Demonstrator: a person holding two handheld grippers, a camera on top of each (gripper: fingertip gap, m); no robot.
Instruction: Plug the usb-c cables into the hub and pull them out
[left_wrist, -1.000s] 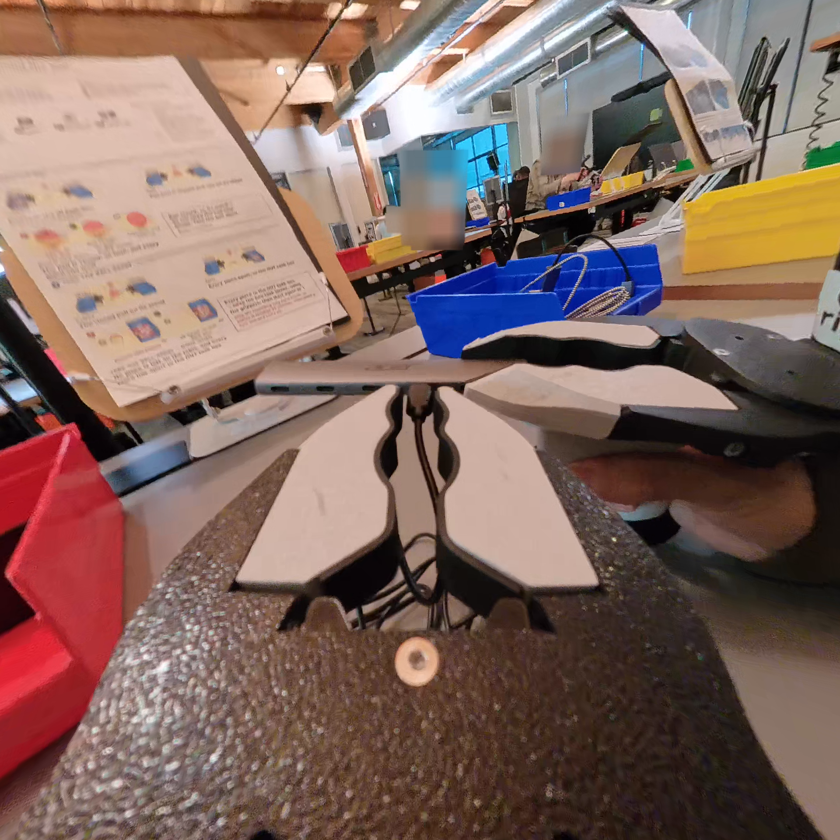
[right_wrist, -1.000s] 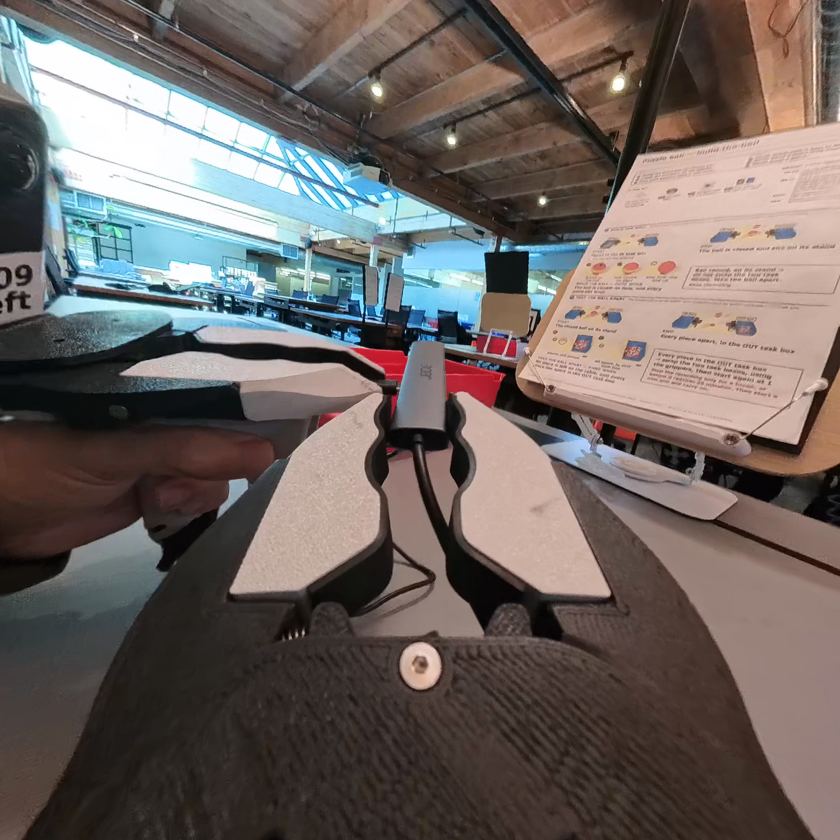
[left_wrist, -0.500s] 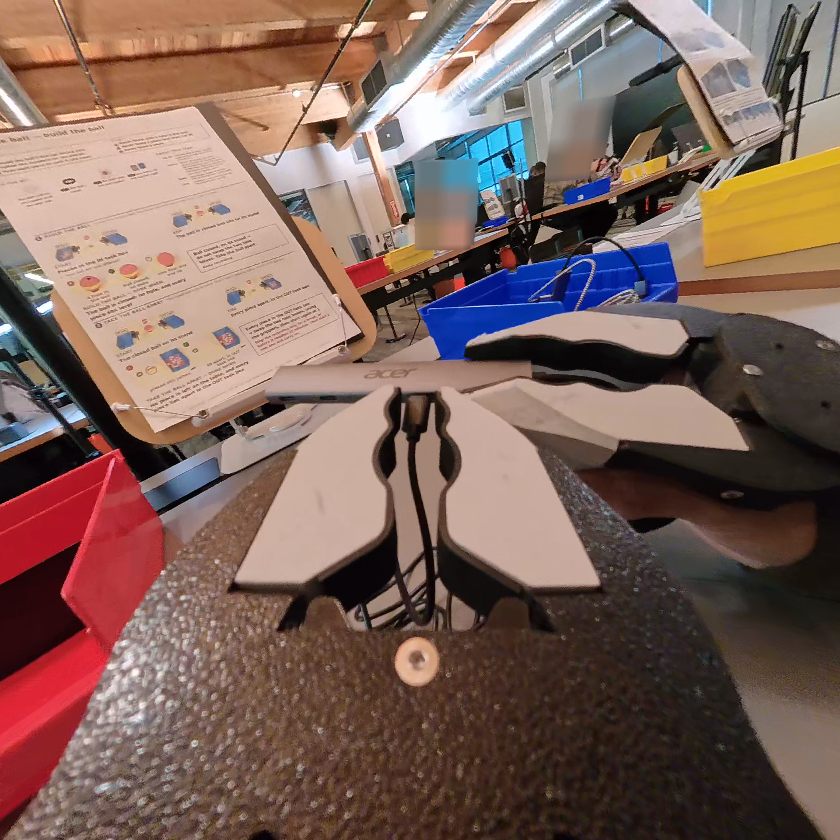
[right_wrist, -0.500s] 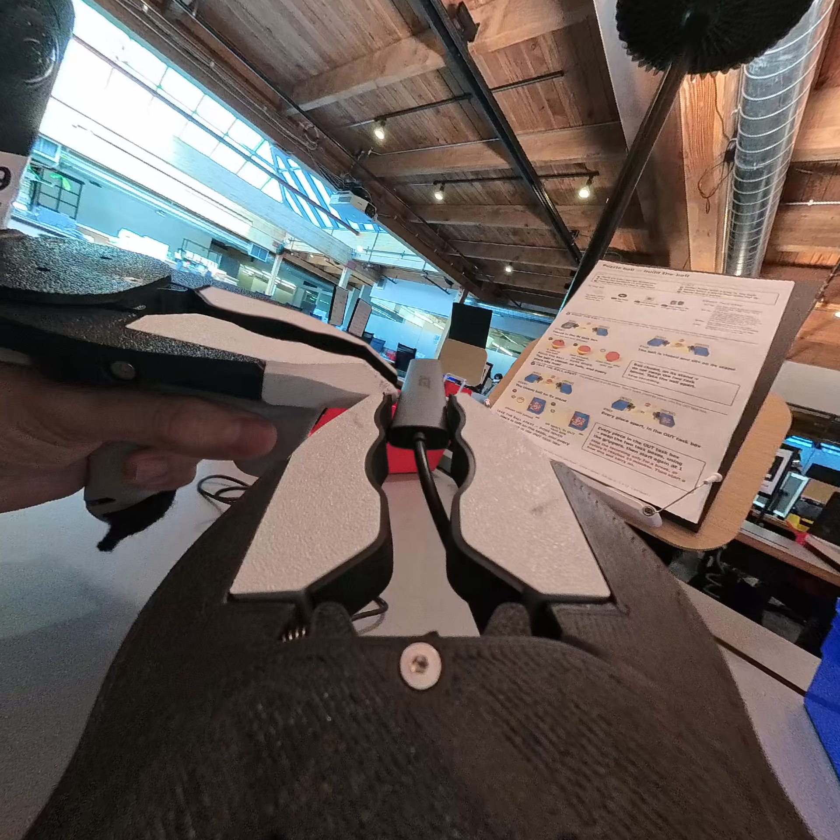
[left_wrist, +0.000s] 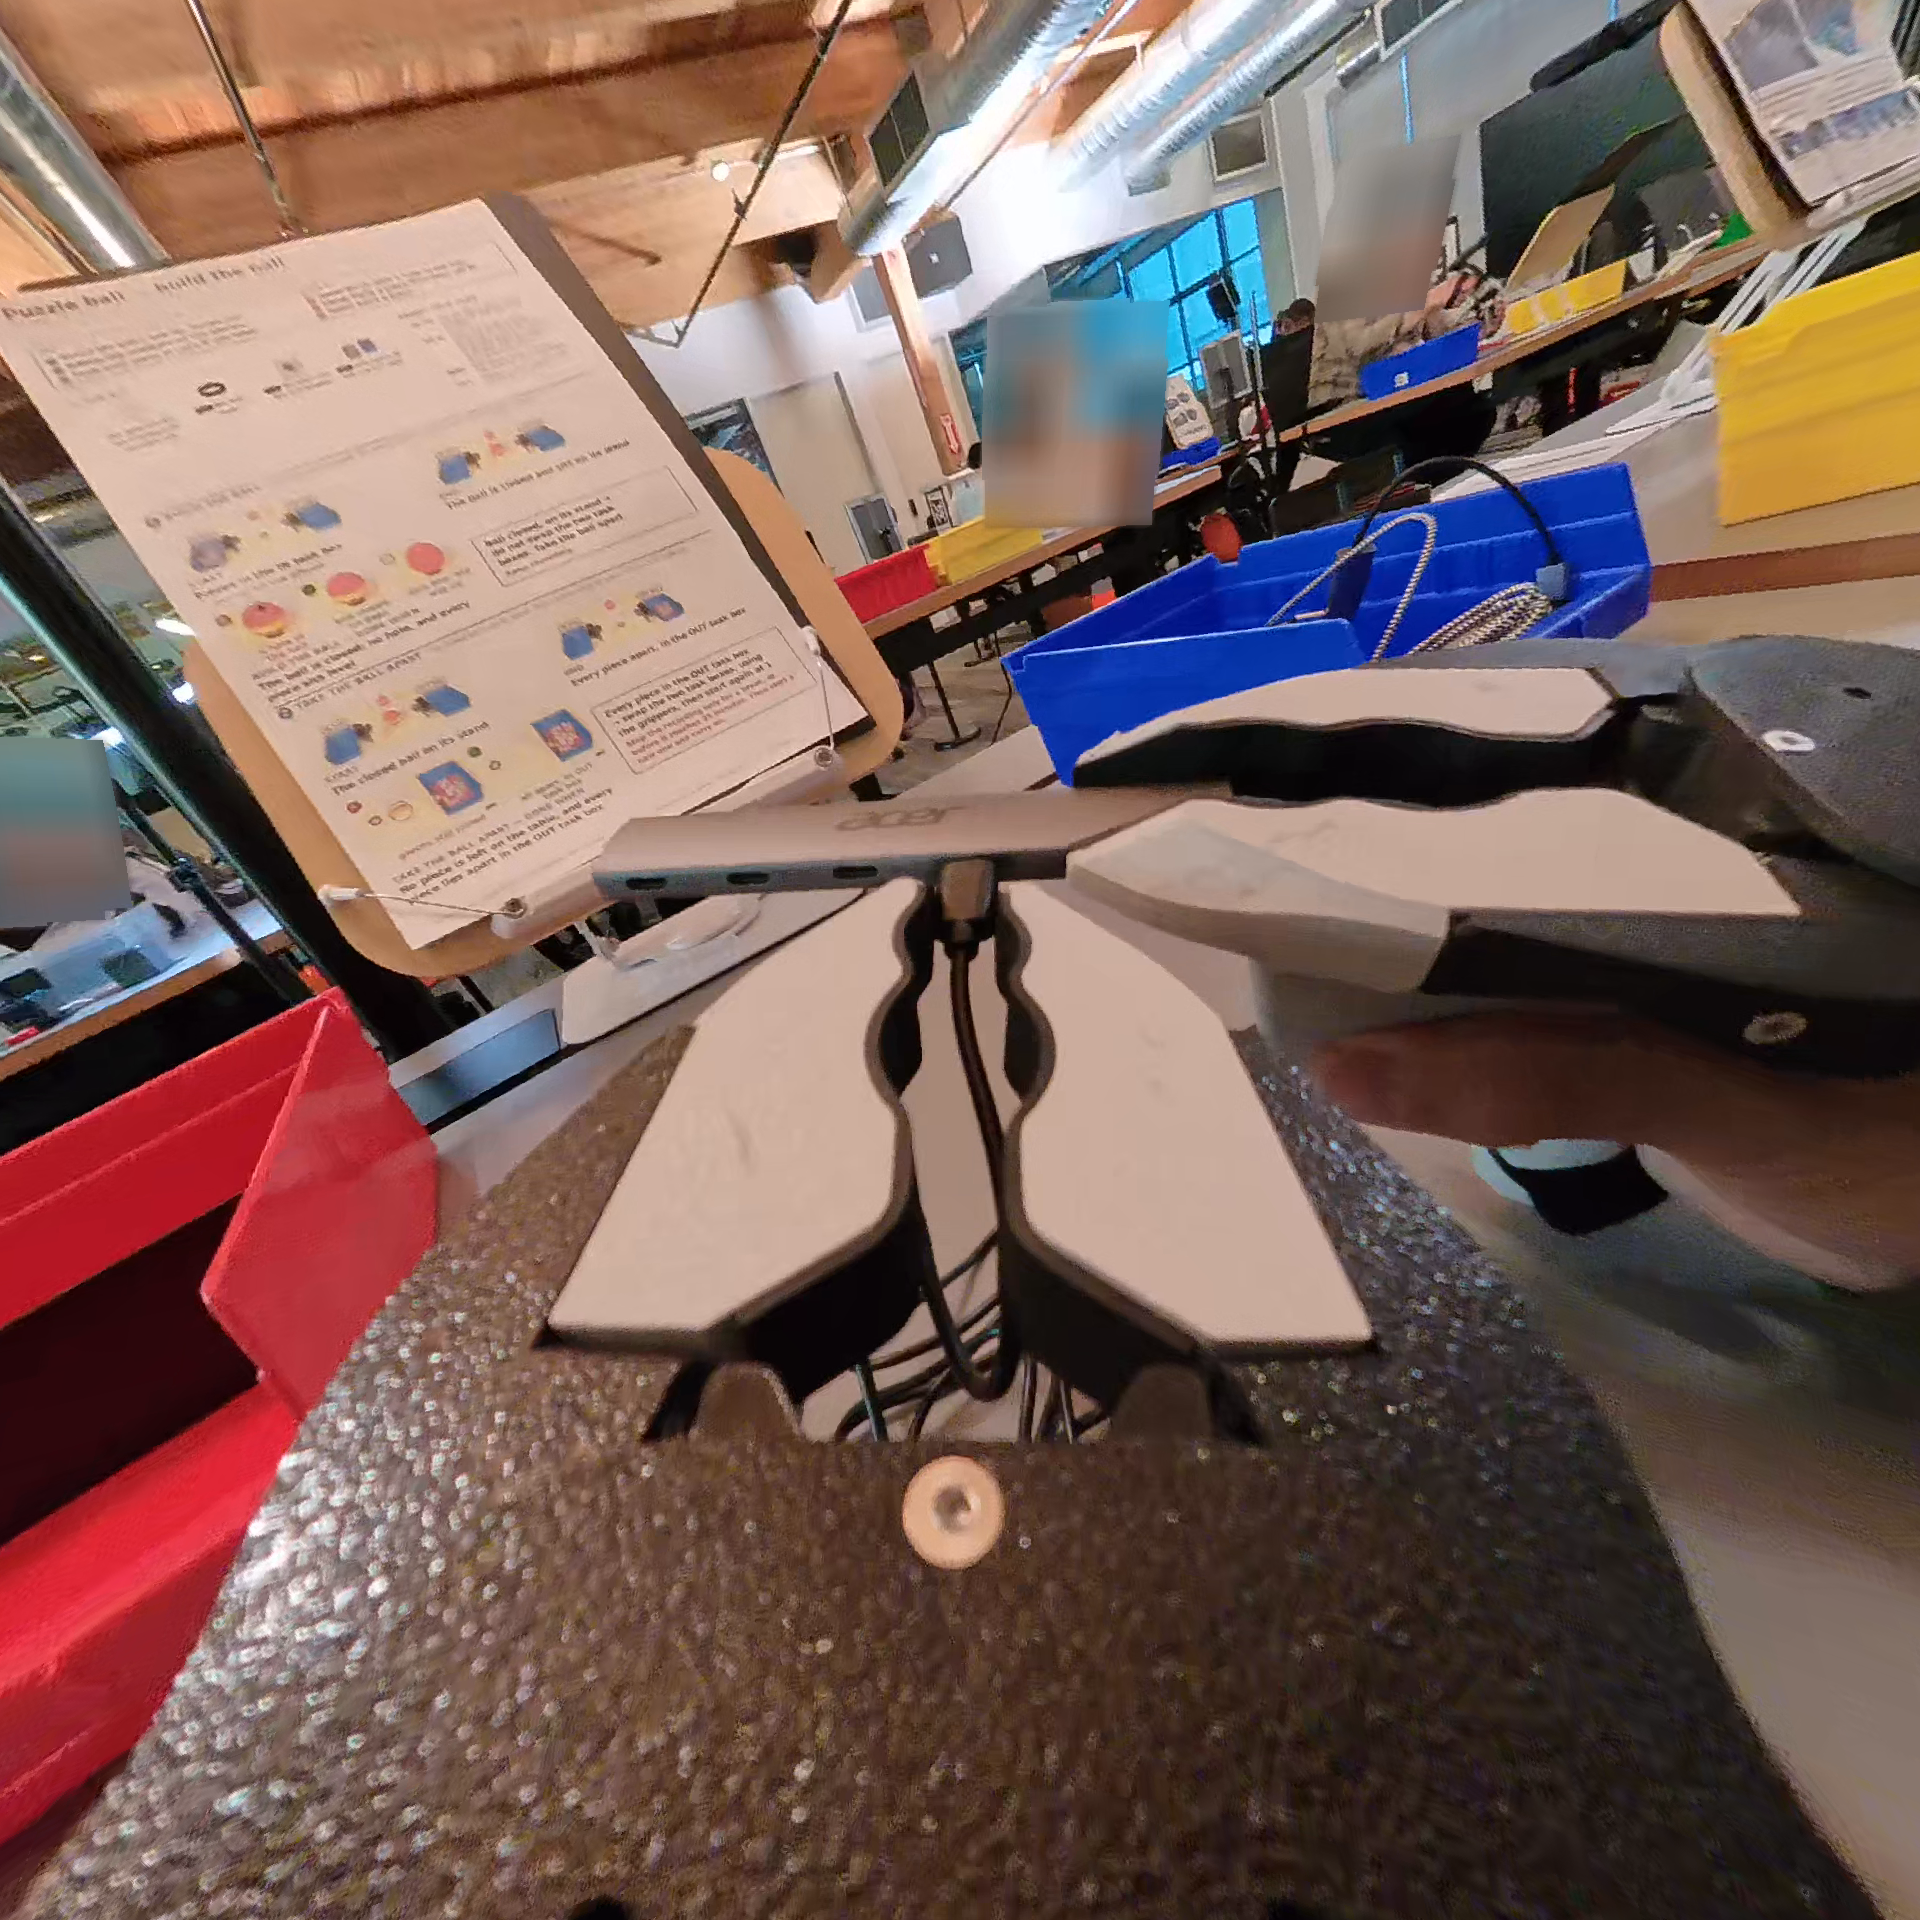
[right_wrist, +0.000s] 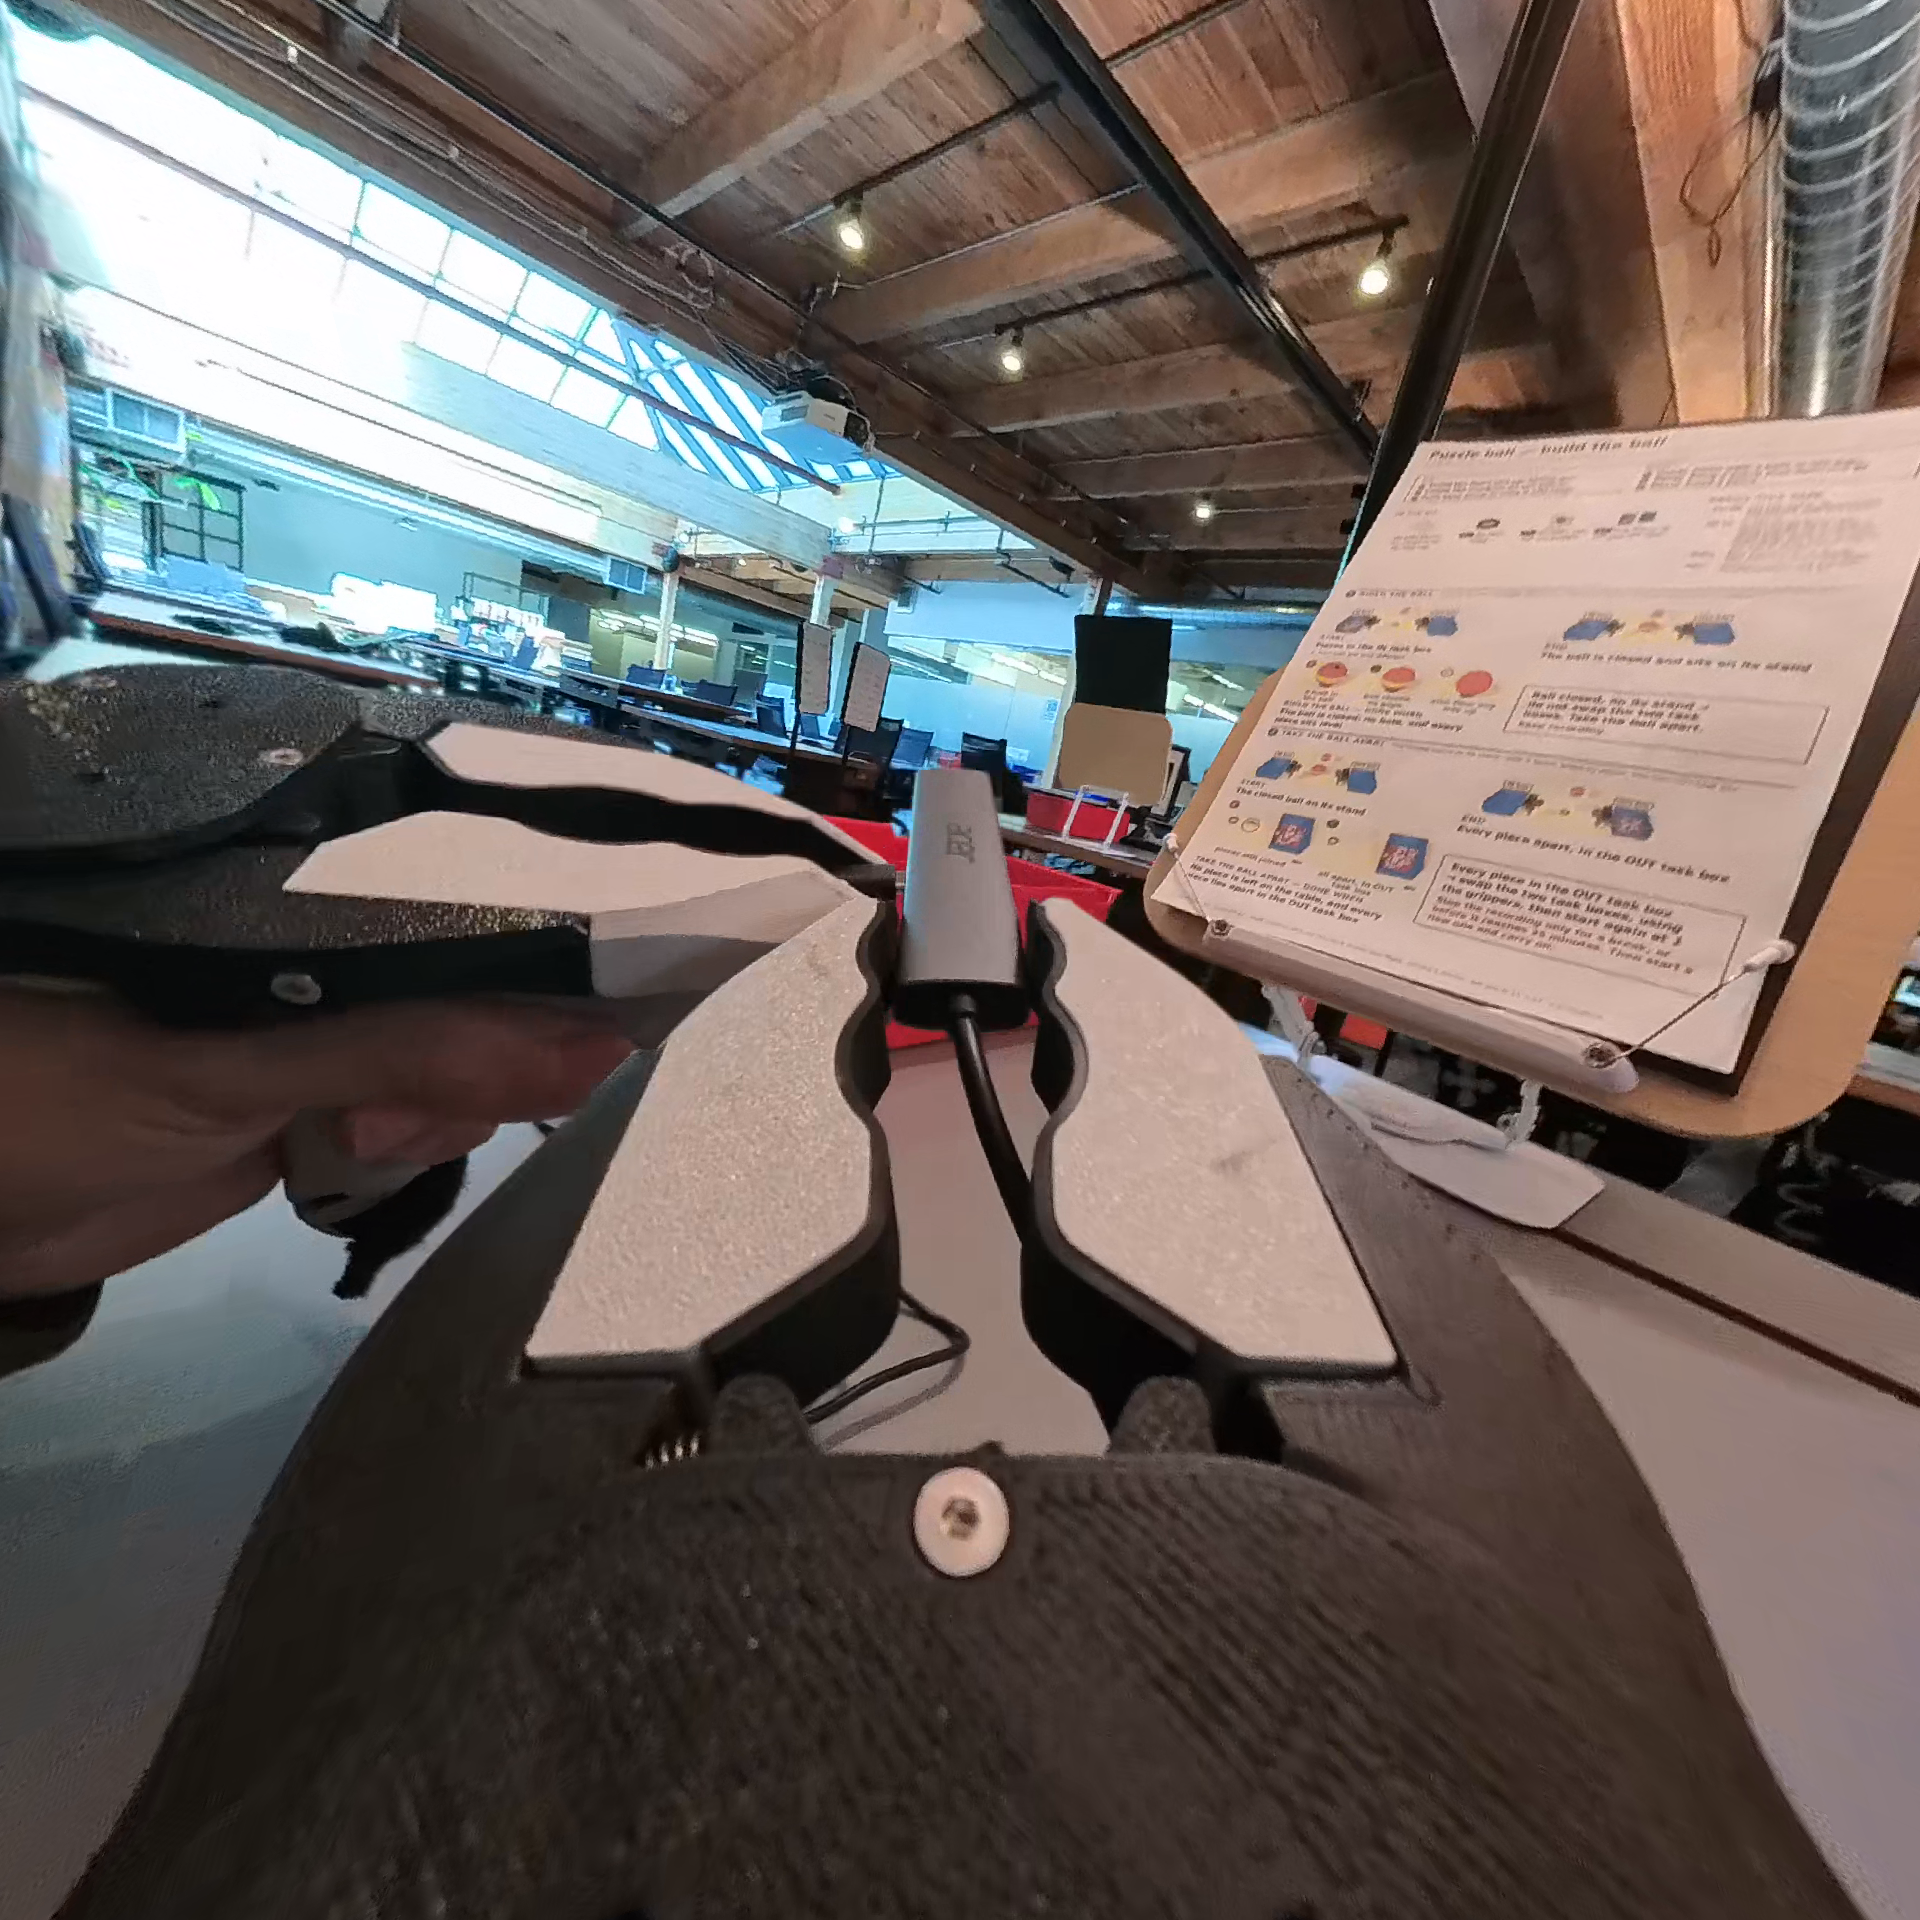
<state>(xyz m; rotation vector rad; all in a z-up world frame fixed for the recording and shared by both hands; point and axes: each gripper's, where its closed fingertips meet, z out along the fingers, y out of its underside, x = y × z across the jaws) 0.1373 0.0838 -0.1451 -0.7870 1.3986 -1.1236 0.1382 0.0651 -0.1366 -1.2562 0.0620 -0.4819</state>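
The slim, rigid hub (left_wrist: 894, 831) looks light: right hand-held gripper (right_wrist: 956, 935) clamps its end, left hand-held gripper (left_wrist: 961, 899) pinches the plug (left_wrist: 964, 891).

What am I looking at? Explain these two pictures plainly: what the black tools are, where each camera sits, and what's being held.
There is no robot here. A person squeezes a hand-held pincher in each hand, and each one carries a camera looking along its two fingers.

The left wrist view shows the left gripper shut on a thin black USB-C cable, whose plug meets the side of a slim grey metal hub. The right wrist view shows the right gripper clamping that hub's end.

Both are held over a pale table. Behind them are a blue plastic bin of spare cables, a red plastic bin and a printed sheet on a wooden board.
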